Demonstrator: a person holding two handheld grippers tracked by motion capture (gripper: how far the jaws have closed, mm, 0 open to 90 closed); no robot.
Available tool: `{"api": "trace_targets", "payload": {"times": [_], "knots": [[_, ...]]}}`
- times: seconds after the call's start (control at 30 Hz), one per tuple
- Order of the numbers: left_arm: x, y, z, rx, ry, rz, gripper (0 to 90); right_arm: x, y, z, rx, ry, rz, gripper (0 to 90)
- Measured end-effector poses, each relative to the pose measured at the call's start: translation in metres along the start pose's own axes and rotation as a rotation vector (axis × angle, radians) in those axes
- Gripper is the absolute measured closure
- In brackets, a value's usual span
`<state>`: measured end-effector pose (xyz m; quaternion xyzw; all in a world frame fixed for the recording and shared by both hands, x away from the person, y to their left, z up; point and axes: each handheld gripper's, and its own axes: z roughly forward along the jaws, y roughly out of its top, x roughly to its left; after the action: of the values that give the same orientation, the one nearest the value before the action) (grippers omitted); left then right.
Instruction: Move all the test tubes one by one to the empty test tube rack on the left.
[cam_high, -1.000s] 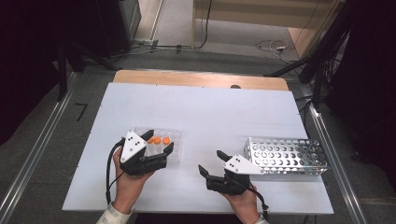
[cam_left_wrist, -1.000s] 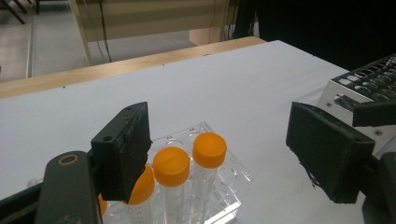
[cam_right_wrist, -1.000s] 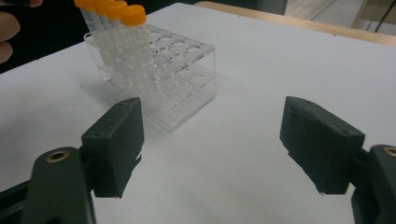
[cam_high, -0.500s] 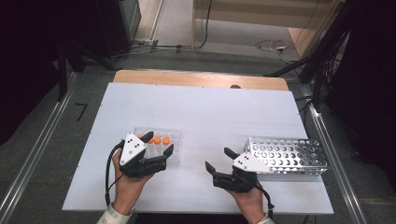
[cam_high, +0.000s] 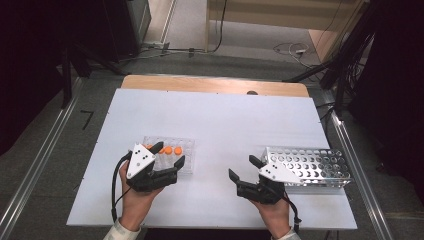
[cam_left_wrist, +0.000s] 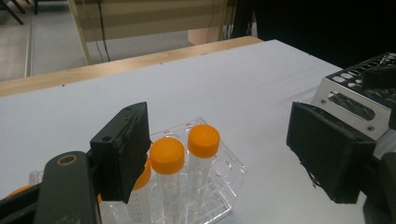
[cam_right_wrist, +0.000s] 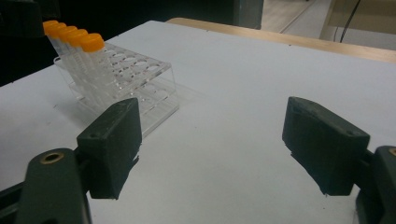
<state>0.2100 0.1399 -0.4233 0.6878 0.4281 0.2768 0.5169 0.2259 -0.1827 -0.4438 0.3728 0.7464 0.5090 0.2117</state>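
White tabletop (cam_high: 220, 130) carries two racks near the person's edge: a clear plastic rack (cam_high: 170, 155) toward the near left corner, holding a row of orange-capped tubes (cam_high: 172, 150), and a perforated metal rack (cam_high: 307, 167) toward the near right corner, whose holes look empty.

The left gripper (cam_high: 167, 156) stands at the clear rack with its jaws wide apart and nothing between its pads; one jaw sits beside the tubes and the other out past the rack's near side. The right gripper (cam_high: 245, 169) hovers over bare table between the two racks, just beside the metal rack's left end, jaws also spread with nothing held.

By my reading the work is at its opening step: picking a first tube, probably to carry it across to the metal rack. The next move calls for the left jaws to straddle one tube below its cap, clear of its neighbours, and close squarely, then lift straight up so the clear rack stays put.

From the left gripper view the tubes (cam_left_wrist: 187, 158) stand upright in the rack's holes, with the metal rack (cam_left_wrist: 359, 93) behind the far jaw. From the right gripper view the tubes (cam_right_wrist: 74, 42) line up along one side of the clear rack (cam_right_wrist: 135, 79), the other holes free. From the high view the layout of both racks is plain.
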Motion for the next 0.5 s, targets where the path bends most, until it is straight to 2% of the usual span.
{"api": "trace_targets", "payload": {"times": [0.5], "knots": [[0.003, -0.003, -0.004, 0.004, 0.008, -0.003, 21.8, -0.012, 0.001, -0.01, -0.008, -0.027, 0.011, 18.0]]}}
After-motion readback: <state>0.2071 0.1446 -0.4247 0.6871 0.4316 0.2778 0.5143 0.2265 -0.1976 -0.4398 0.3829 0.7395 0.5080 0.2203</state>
